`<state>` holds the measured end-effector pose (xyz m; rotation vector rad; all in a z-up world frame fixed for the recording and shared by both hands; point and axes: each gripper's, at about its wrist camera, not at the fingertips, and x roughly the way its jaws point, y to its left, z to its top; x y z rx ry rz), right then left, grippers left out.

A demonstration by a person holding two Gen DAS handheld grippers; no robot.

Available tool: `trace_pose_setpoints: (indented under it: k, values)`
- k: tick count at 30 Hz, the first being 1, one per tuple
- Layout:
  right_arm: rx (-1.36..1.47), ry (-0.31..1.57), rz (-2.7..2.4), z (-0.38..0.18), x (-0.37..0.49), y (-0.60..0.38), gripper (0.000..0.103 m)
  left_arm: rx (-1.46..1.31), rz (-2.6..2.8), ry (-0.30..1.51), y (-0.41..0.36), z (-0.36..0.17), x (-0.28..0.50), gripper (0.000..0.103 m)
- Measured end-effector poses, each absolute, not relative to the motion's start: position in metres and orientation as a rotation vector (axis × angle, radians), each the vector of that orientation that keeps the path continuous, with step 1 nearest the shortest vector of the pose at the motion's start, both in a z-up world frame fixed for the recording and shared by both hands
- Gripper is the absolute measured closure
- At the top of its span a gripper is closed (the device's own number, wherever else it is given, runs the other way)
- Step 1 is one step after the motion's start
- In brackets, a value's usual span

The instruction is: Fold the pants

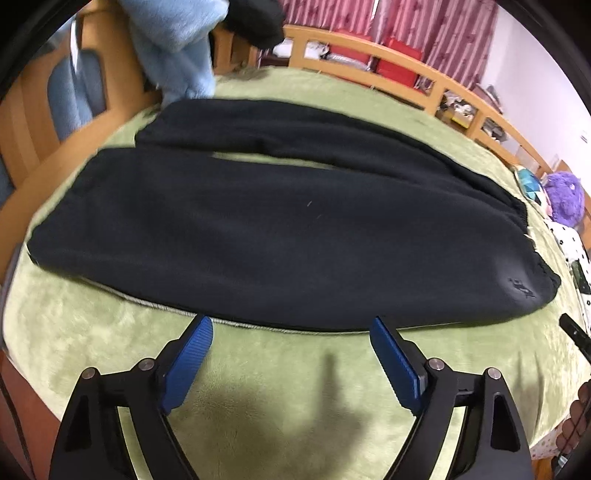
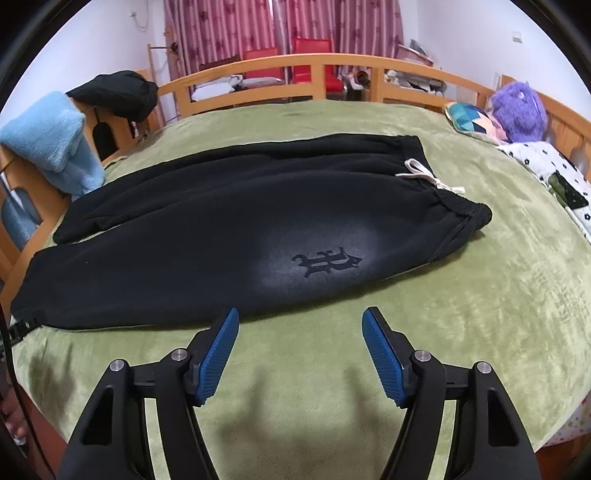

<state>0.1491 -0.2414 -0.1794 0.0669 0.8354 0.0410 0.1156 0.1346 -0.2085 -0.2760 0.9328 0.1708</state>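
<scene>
Green plush blanket (image 2: 461, 295) covers the bed, which is ringed by a wooden rail (image 2: 258, 79) with red-pink curtains (image 2: 280, 33) behind. Black pants (image 2: 229, 236) lie flat across the middle of the bed, legs running toward its left edge and waistband toward the right.

My right wrist view alone shows the white drawstring (image 2: 428, 177) at the waistband, the dark emblem (image 2: 327, 262) on the near leg, and the whole purple plush toy (image 2: 519, 110) by the far right corner. My left wrist view alone shows the thin strip of blanket between the two legs, and the light blue towel (image 1: 177, 48) large at the far left corner; there the emblem is small, near the right end of the pants (image 1: 258, 236).

Left claw (image 1: 293, 326): jaws wide apart, nothing between the blue pads (image 1: 188, 365), tips just short of the near hem of the pants, not touching. Right claw (image 2: 301, 317): jaws somewhat less wide, empty too, tips just beside the near edge of the pants below the emblem.

Open blanket lies between the pants and the near edge of the bed, and more to the right of the waistband. At the left edge the leg cuffs come close to the rail.
</scene>
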Motion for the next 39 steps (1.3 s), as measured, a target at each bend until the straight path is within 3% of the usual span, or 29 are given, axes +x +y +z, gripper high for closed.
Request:
trace_pose_setpoints:
  k: [13, 16, 28, 39]
  values:
    - [0.081, 0.9, 0.021, -0.211, 0.166, -0.253, 0.034, -0.325, 0.181, 1.025, 0.141, -0.255, 0.127, 0.023]
    - [0.096, 0.902, 0.022, -0.215, 0.165, -0.255, 0.034, -0.358, 0.163, 1.011, 0.147, -0.257, 0.122, 0.019]
    - [0.226, 0.91, -0.006, -0.22, 0.176, -0.285, 0.034, -0.687, 0.137, 0.892, 0.199, -0.252, 0.101, 0.019]
    - [0.356, 0.911, 0.008, -0.237, 0.219, -0.309, 0.033, -0.752, 0.405, 0.843, 0.266, -0.253, 0.104, 0.019]
